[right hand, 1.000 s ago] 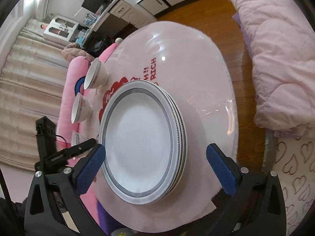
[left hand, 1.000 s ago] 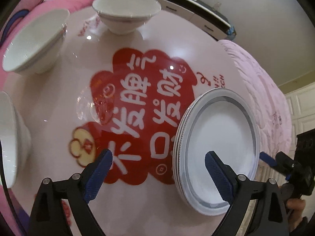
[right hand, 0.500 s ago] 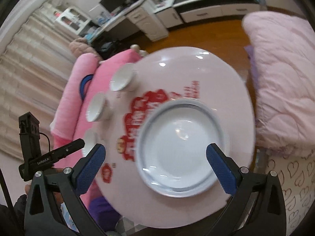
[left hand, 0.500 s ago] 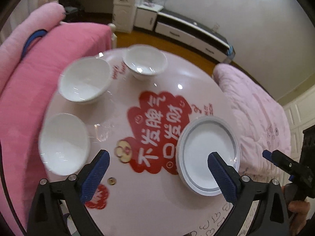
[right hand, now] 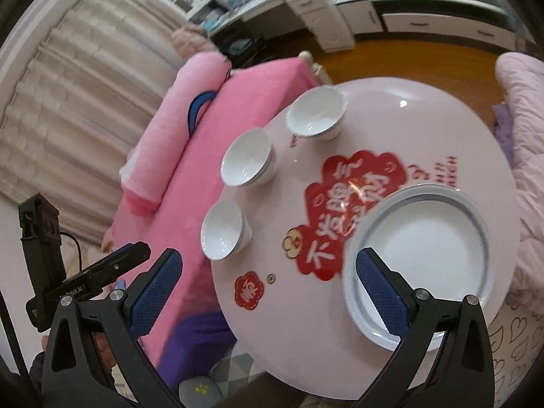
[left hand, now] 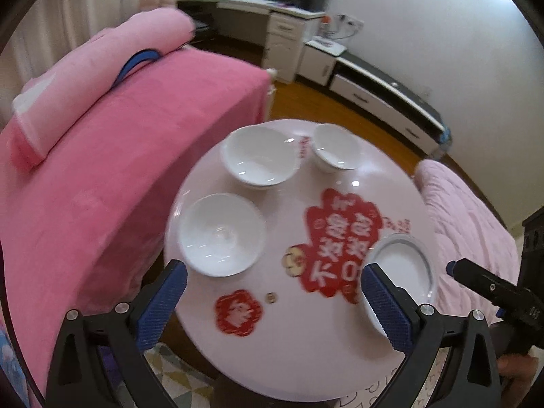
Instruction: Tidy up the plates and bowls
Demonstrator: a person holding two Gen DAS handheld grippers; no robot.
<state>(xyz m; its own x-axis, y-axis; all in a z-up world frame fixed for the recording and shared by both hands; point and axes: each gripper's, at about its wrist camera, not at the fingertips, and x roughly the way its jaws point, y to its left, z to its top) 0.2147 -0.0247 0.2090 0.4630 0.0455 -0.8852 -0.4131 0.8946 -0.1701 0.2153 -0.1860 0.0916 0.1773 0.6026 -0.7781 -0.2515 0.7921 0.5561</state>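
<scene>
In the left wrist view, three white bowls are seen on the round pink table: a near bowl, a middle bowl and a far bowl. One stack of plates sits at the table's right edge; its lower part is hidden behind the right finger of the left gripper. The number of plates cannot be made out. The jaws are held wide apart with nothing between them, above the table, and the near bowl lies just past the left finger.

In the right wrist view, the same three bowls and the one plate stack are counted. The right gripper is spread wide and empty, and the stack's near rim is covered by its right finger. The printed lettering is blurred.
</scene>
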